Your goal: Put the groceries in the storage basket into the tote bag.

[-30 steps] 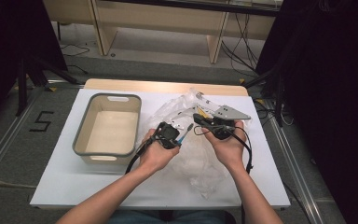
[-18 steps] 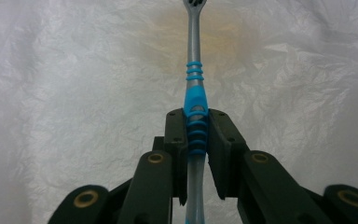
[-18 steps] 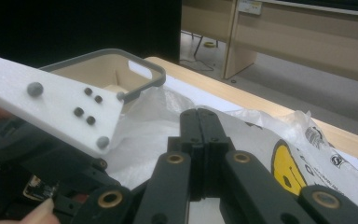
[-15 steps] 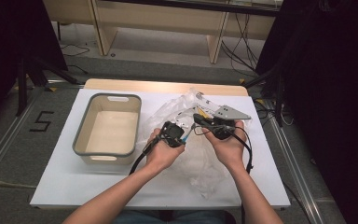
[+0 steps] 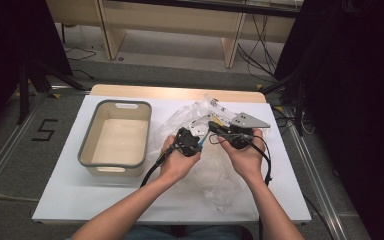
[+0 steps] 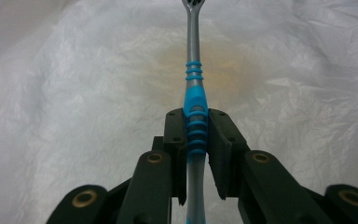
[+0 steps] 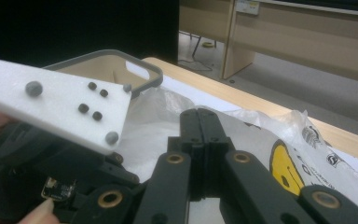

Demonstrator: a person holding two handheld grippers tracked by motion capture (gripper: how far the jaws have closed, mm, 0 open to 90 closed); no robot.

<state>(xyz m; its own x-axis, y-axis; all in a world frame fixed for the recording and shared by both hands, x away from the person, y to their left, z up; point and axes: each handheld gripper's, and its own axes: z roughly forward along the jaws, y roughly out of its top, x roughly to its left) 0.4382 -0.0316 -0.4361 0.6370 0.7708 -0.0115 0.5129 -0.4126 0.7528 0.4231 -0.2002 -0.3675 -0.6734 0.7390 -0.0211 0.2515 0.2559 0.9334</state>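
A toothbrush (image 6: 193, 88) with a blue ridged grip and a grey neck stands between the jaws of my left gripper (image 6: 196, 114), which is shut on its handle. Its head points away at the top of the left gripper view, over a crumpled clear plastic bag (image 6: 74, 93). In the high view the left gripper (image 5: 192, 142) and the right gripper (image 5: 219, 130) are close together above the bag (image 5: 215, 172), with the blue toothbrush (image 5: 203, 140) between them. My right gripper (image 7: 200, 114) has its jaws pressed together, and I see nothing between them.
A beige tub (image 5: 87, 150) with a grey rim stands empty on the left of the white table (image 5: 70, 200). The bag's printed end (image 7: 289, 168) lies toward the table's far edge. The left gripper's white plate (image 7: 51, 102) sits close by in the right gripper view.
My left gripper has moved a little to the right with the toothbrush, closer to the right gripper. The right hand has barely moved.
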